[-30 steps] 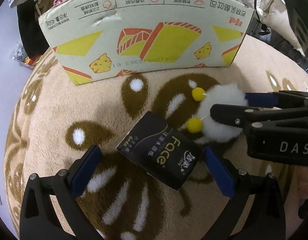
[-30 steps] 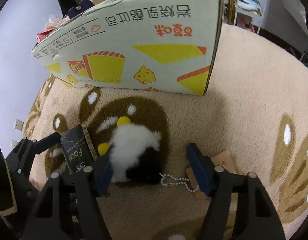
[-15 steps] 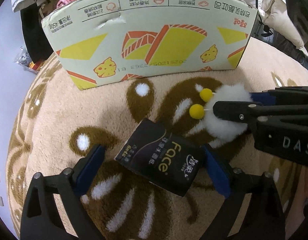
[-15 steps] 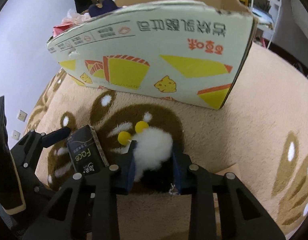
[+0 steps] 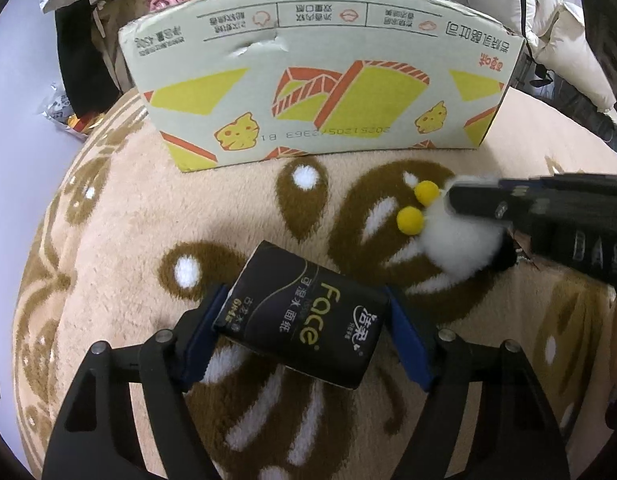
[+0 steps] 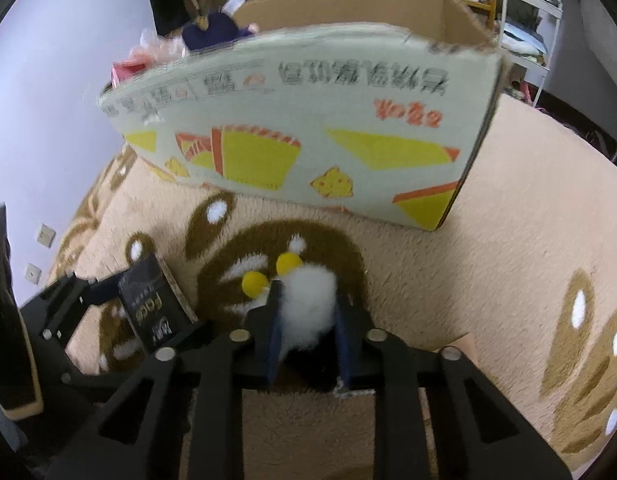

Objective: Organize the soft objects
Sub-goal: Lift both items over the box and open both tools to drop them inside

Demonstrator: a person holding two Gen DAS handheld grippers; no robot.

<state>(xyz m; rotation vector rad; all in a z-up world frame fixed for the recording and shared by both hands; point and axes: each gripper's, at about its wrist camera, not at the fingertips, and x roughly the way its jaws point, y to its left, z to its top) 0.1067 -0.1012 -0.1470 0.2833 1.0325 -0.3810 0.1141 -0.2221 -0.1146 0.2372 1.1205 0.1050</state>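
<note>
Right gripper (image 6: 308, 320) is pinched tight on the white fluffy plush toy (image 6: 308, 304) w/ yellow pom-poms, on the carpet (image 6: 508, 260) just in front of the cardboard box (image 6: 308, 120). Left gripper (image 5: 304, 324) is closing round the black tissue pack (image 5: 304, 320), which sits between its blue pads (image 5: 204, 332), nearer the carpet's near edge. Both look light & squashy, so hold them across the middle; the pack's film is probably slippery.
</note>
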